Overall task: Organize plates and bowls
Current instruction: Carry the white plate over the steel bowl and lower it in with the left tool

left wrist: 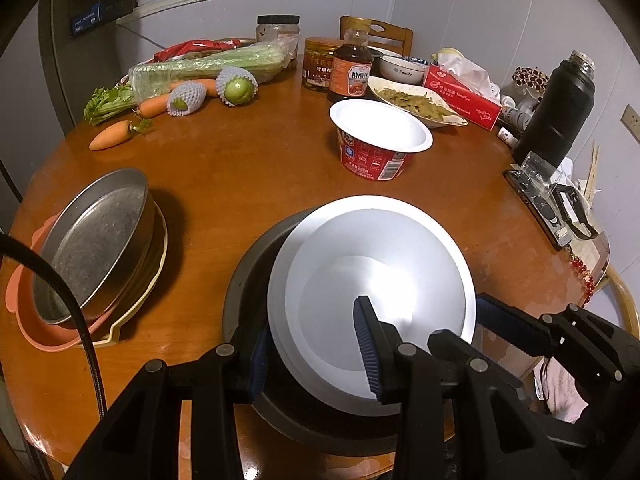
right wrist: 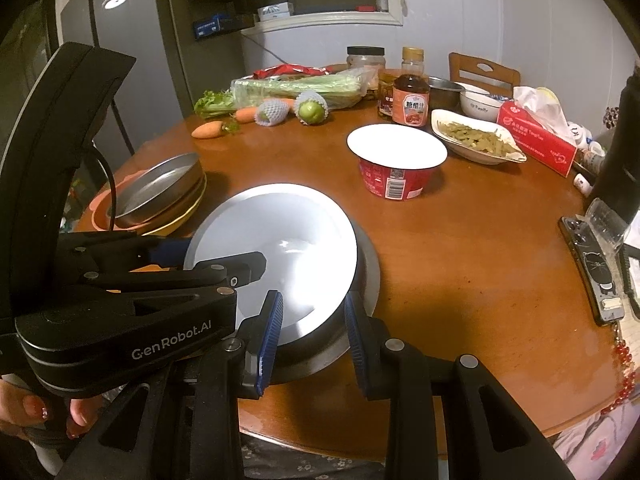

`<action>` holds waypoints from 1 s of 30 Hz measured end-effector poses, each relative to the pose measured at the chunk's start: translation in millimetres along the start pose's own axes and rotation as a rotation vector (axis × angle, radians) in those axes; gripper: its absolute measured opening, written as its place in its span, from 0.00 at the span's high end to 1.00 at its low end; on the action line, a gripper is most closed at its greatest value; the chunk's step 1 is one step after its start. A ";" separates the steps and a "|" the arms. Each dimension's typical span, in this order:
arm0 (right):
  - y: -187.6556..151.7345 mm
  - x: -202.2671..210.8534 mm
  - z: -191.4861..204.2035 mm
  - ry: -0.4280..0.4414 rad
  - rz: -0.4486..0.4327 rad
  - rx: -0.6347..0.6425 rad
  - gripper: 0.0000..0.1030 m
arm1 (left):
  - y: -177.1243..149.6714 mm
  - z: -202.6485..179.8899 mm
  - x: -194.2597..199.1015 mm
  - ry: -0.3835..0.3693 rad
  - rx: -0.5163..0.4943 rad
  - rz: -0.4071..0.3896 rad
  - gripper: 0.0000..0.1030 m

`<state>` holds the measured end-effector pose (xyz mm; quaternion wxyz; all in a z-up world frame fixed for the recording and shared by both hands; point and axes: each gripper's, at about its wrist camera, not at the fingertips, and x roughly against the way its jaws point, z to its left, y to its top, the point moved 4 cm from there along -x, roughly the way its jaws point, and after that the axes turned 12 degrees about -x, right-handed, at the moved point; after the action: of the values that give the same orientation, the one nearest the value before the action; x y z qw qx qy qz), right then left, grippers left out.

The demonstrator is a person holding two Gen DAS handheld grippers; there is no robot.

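- Plates and bowls only partly sorted: white bowl (left wrist: 372, 248) sitting in grey pan (left wrist: 245, 280) at the table's (left wrist: 240, 168) near edge, apparently not yet on the stack (left wrist: 100, 240) far left.
- Left gripper (left wrist: 312, 344) clenched on white bowl's near rim; right gripper (right wrist: 314, 320) likewise clamped on its rim.
- Counted: three stacked dishes, one white bowl, one grey pan.
- Probably still loose: one noodle cup (left wrist: 380, 136), one plate of greens (left wrist: 416, 102), one small bowl (left wrist: 402, 70).
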<state>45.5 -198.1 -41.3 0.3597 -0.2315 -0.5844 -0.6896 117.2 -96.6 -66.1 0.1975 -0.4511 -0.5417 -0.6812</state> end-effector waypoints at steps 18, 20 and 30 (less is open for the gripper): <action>-0.6 2.3 1.9 -0.034 -0.013 0.010 0.64 | -0.6 1.3 1.8 0.007 0.009 -0.004 0.62; -0.6 2.3 2.3 -0.036 -0.014 0.012 0.64 | -0.7 1.2 1.5 0.008 0.008 -0.003 0.62; -1.0 3.0 1.7 -0.026 -0.011 0.002 0.63 | -1.4 1.0 1.8 0.003 0.012 0.000 0.62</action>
<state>42.7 -197.1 -39.3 0.3484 -0.2369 -0.5910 -0.6879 115.7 -94.8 -65.3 0.2010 -0.4489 -0.5455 -0.6786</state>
